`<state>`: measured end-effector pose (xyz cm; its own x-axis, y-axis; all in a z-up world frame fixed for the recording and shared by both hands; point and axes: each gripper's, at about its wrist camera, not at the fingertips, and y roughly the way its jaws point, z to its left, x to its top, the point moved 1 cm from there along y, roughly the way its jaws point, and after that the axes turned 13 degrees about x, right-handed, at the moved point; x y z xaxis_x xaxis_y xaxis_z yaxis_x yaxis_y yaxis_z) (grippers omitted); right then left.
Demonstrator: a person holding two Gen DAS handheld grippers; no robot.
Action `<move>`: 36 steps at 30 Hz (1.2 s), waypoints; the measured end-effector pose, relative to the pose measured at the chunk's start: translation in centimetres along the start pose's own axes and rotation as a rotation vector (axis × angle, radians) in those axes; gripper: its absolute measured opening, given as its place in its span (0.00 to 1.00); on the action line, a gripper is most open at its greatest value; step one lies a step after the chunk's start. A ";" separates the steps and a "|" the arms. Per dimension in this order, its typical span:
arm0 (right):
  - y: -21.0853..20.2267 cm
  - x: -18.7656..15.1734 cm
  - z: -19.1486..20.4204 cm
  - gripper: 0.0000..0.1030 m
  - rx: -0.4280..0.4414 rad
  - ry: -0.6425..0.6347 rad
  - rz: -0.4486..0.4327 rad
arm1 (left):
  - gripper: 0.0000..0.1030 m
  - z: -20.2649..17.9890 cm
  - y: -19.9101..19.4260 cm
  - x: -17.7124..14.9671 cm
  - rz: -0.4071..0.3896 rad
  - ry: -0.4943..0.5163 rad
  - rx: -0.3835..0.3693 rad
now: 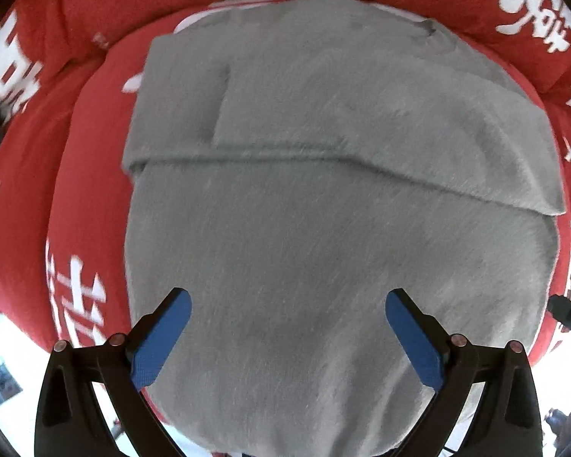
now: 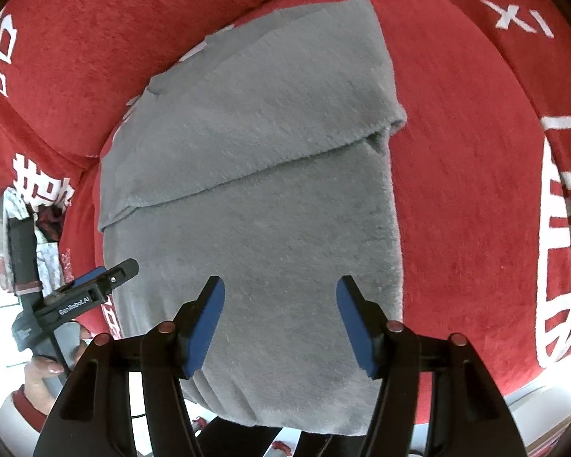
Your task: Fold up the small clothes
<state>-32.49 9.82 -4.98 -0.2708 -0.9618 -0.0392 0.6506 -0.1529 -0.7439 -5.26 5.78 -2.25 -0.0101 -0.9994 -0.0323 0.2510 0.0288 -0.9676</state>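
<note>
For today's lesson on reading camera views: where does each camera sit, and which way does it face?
Left wrist: on the left gripper, looking down along its open fingers at the grey garment.
Right wrist: on the right gripper, also open, over the garment; the person's hand shows.
Shared: garment, red cover.

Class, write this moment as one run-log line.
task: fold small clothes | item: fuzzy grey folded garment on red printed cushion | left claw: open, empty | right claw: open, empty
</note>
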 end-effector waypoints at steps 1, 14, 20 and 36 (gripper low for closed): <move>-0.1 -0.2 -0.4 0.63 0.018 0.005 0.000 | 0.99 0.4 0.1 -0.5 0.009 -0.018 0.004; 0.2 -6.4 -3.7 0.63 0.058 0.024 0.091 | 0.99 5.6 2.2 -9.1 0.078 -0.085 -0.038; 1.1 -12.0 -5.0 0.63 0.007 0.017 0.154 | 0.99 7.6 3.7 -13.8 0.090 -0.076 -0.100; 6.8 -18.4 -8.6 0.63 -0.072 0.008 0.208 | 0.99 6.6 8.8 -21.9 0.165 -0.033 -0.288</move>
<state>-29.13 28.45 -15.05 -0.1418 -0.9690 -0.2022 0.6410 0.0658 -0.7647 3.59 27.83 -8.42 0.0406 -0.9808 -0.1909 -0.0369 0.1894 -0.9812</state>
